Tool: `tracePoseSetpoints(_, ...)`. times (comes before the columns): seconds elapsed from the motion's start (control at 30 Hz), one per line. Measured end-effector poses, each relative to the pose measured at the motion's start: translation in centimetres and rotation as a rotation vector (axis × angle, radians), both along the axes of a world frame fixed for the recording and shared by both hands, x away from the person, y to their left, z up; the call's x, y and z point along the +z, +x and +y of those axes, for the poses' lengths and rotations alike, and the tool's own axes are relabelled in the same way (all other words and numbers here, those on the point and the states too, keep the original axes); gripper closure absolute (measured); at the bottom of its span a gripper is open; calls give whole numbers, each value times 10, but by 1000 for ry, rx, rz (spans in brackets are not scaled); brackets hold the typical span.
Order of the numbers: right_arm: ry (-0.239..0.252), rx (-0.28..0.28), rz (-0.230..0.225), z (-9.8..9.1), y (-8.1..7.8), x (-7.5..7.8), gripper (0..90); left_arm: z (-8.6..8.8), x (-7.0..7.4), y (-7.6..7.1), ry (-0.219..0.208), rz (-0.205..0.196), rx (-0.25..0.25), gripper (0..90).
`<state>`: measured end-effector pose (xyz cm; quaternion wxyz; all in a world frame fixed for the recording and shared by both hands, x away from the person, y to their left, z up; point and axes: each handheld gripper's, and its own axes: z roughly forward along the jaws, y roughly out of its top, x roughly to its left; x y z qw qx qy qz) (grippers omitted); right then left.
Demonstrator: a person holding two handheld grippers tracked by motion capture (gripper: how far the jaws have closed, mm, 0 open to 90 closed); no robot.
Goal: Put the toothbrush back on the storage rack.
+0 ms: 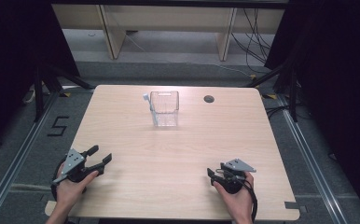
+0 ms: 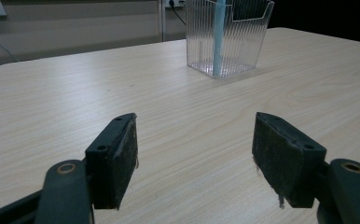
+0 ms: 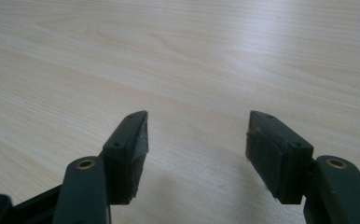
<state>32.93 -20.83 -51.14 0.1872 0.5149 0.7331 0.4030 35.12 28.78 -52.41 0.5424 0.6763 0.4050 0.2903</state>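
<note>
Clear plastic box (image 1: 164,109) stands upright at far middle of wooden table (image 1: 178,154), light blue stick (image 2: 219,37) leaning inside, white tip poking over rim. Left gripper (image 1: 100,156) rests near front left corner in person's hand, jaws spread wide, nothing between them, aimed toward box, well apart from it. Right gripper (image 1: 211,172) rests near front right, jaws likewise parted and empty over bare wood.

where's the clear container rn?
In the high view the clear container stands upright at the table's far middle, left of the dark round hole, with a light blue stick inside; both grippers sit at the near edge.
</note>
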Motion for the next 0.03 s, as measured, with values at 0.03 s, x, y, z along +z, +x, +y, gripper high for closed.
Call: tracePoseSetpoints(0.03, 0, 2, -1, 0, 0, 0, 399, -1, -1, 1, -7, -7, 2, 309)
